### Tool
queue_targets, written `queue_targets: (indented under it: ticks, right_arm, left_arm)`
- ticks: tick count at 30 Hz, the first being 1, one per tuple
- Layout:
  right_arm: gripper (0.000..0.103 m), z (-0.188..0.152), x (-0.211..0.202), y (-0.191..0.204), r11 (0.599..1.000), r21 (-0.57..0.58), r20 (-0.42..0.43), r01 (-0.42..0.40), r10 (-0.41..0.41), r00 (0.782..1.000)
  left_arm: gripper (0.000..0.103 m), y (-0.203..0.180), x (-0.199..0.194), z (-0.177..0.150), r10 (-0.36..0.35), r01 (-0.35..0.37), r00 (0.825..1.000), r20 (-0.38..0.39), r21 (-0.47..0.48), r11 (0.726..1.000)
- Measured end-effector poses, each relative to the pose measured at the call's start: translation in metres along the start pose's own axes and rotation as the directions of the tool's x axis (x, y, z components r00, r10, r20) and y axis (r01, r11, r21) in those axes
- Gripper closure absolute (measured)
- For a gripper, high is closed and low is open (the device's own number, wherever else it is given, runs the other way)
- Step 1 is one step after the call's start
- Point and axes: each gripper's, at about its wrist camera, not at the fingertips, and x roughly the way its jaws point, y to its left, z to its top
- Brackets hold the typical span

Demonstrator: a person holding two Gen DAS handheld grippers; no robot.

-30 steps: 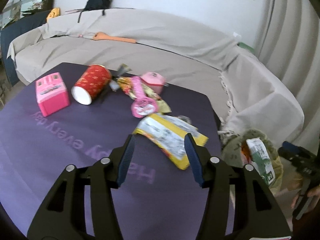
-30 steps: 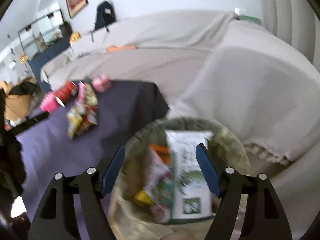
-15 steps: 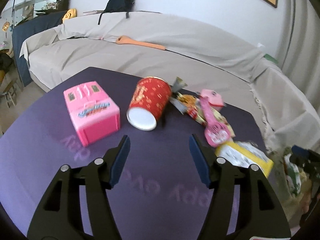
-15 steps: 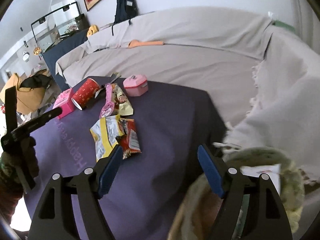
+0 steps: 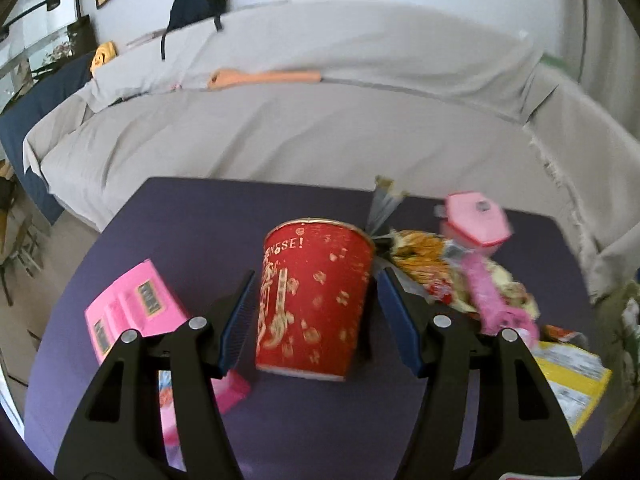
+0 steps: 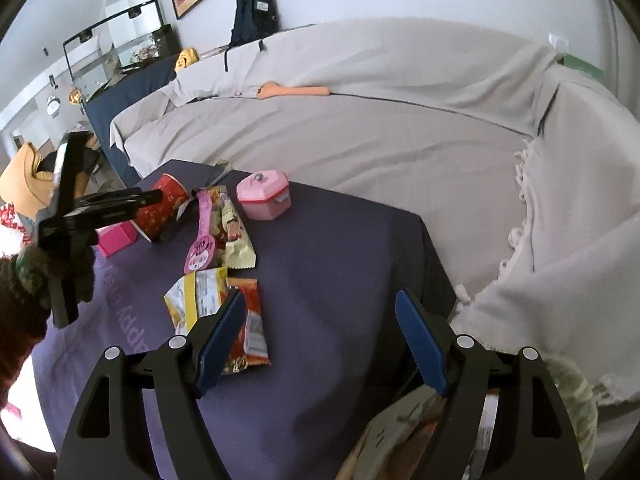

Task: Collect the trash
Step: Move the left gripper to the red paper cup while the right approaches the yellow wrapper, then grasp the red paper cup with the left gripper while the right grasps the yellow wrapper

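Observation:
A red paper cup [image 5: 312, 300] lies on its side on the purple-covered table [image 5: 200, 208]. My left gripper [image 5: 316, 276] stands open around it, with a small gap between each blue pad and the cup wall. In the right wrist view the same cup [image 6: 164, 208] shows at the left gripper's tips [image 6: 148, 200]. My right gripper [image 6: 320, 300] is open and empty above the table's near right part. A yellow wrapper [image 6: 198, 296] and a red-orange wrapper [image 6: 250, 328] lie just by its left finger. More wrappers [image 5: 424, 264] lie right of the cup.
A pink toy box [image 5: 132, 312] sits left of the cup; a pink pot [image 6: 264, 196] and a pink toy spoon [image 6: 202, 236] lie among the wrappers. A green fuzzy bin [image 6: 576, 384] holding packets stands off the table's right corner. A covered sofa [image 6: 400, 140] wraps behind.
My left gripper has travelled left from the yellow wrapper to the red cup, which now sits between its jaws. My right gripper has swung from over the bin to over the table.

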Motion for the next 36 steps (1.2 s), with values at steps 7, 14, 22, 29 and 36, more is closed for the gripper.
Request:
queue_targets:
  ticks: [7,14,22,29,36]
  right_arm:
    - [0.03,-0.005,0.018,0.012,0.997,-0.074,-0.056,-0.012,0.008,0.998]
    - [0.03,-0.01,0.025,0.027,0.995,-0.089,-0.077,-0.043,0.037,0.996]
    - [0.03,-0.009,0.036,0.073,0.978,-0.179,-0.09,-0.108,0.093,0.992]
    - [0.039,-0.018,0.064,0.1,0.955,-0.282,-0.155,-0.091,0.049,0.987]
    - [0.068,-0.019,0.06,0.101,0.963,-0.259,-0.173,-0.08,0.036,0.984]
  left_arm:
    - [0.044,0.002,0.02,0.004,0.031,-0.033,0.999,-0.043,-0.05,0.998]
    - [0.048,0.009,-0.038,-0.024,-0.045,0.047,0.999,0.013,-0.154,0.987]
    - [0.046,0.002,-0.098,-0.08,-0.119,0.125,0.992,0.037,-0.253,0.96]
    - [0.046,-0.009,-0.112,-0.106,-0.131,0.138,0.99,0.044,-0.282,0.949]
    - [0.046,-0.012,-0.134,-0.125,-0.136,0.152,0.988,0.071,-0.308,0.939]
